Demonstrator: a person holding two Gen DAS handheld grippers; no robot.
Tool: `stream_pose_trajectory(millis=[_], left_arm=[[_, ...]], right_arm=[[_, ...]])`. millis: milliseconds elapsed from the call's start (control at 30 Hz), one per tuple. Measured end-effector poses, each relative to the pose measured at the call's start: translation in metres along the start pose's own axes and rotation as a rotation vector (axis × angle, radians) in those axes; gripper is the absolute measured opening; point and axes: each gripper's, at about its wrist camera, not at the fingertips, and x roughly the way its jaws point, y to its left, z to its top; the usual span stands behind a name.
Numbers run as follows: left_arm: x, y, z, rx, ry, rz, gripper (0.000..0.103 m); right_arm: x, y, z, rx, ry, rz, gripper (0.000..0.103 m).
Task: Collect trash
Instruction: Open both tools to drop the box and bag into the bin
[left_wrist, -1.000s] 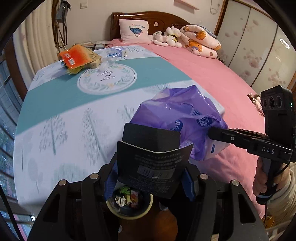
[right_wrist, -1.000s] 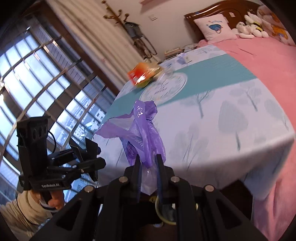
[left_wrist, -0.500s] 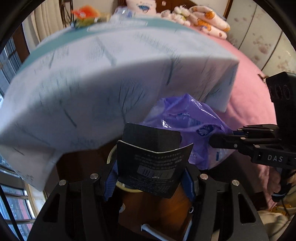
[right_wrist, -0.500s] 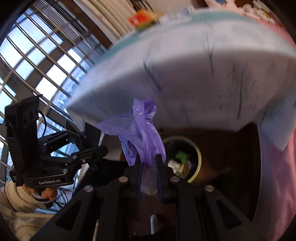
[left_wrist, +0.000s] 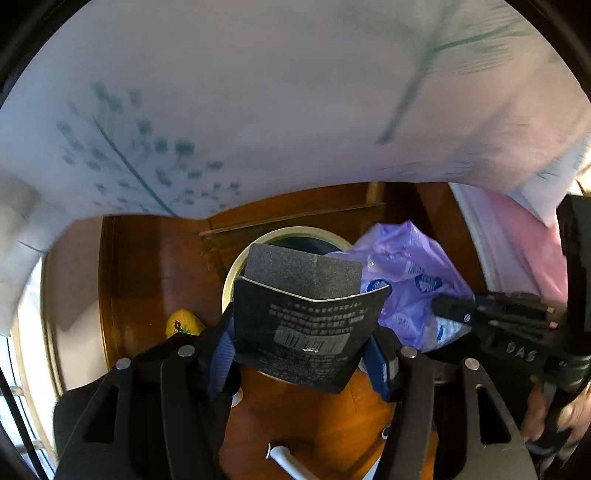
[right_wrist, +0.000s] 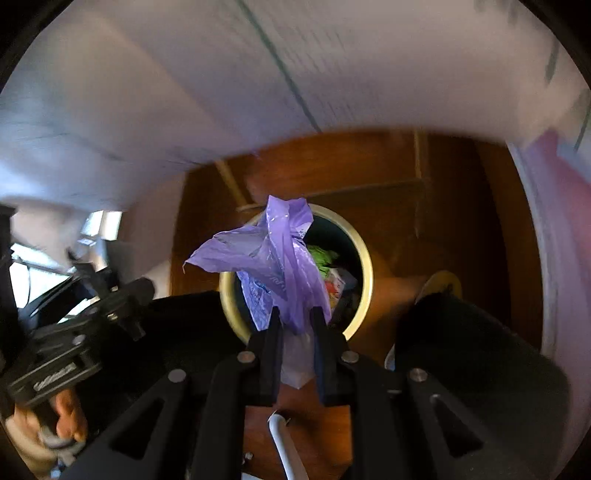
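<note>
Both grippers are down low now — the bedspread (left_wrist: 295, 92) that lay below them a second ago hangs overhead, its hem at twelve o'clock; the trash bin (right_wrist: 364, 258) has grown large in both views. The left gripper (left_wrist: 306, 332) stays clamped on the black carton (left_wrist: 306, 314), over the bin's rim; the right gripper (right_wrist: 295, 325) stays pinched tight on the purple bag (right_wrist: 280, 258), above the bin's mouth. Wooden floor (left_wrist: 147, 277) lies open at nine o'clock; a yellow scrap (left_wrist: 183, 321) sits by the bin.
</note>
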Motion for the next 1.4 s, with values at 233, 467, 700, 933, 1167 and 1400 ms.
stream_pose_trajectory(millis=[233, 467, 700, 933, 1167, 1400], left_arm=[[0.042, 0.012, -0.001, -0.052, 0.045, 0.036, 0.061], [0.047, 0.007, -0.001, -0.072, 0.058, 0.031, 0.066], [0.056, 0.015, -0.002, -0.064, 0.053, 0.044, 0.092], [0.052, 0.018, -0.001, -0.083, 0.037, 0.06, 0.092], [0.044, 0.021, 0.0, -0.088, 0.01, 0.067, 0.092], [0.022, 0.014, -0.001, -0.065, -0.041, 0.066, 0.092]], right_arm=[[0.04, 0.005, 0.01, 0.047, 0.026, -0.006, 0.017], [0.054, 0.013, 0.016, 0.03, 0.023, -0.03, 0.022], [0.053, 0.019, 0.019, 0.02, 0.009, -0.021, 0.052], [0.056, 0.017, 0.02, 0.028, 0.01, -0.023, 0.052], [0.054, 0.016, 0.02, 0.023, 0.004, -0.023, 0.052], [0.043, 0.021, 0.018, -0.02, -0.042, -0.035, 0.052]])
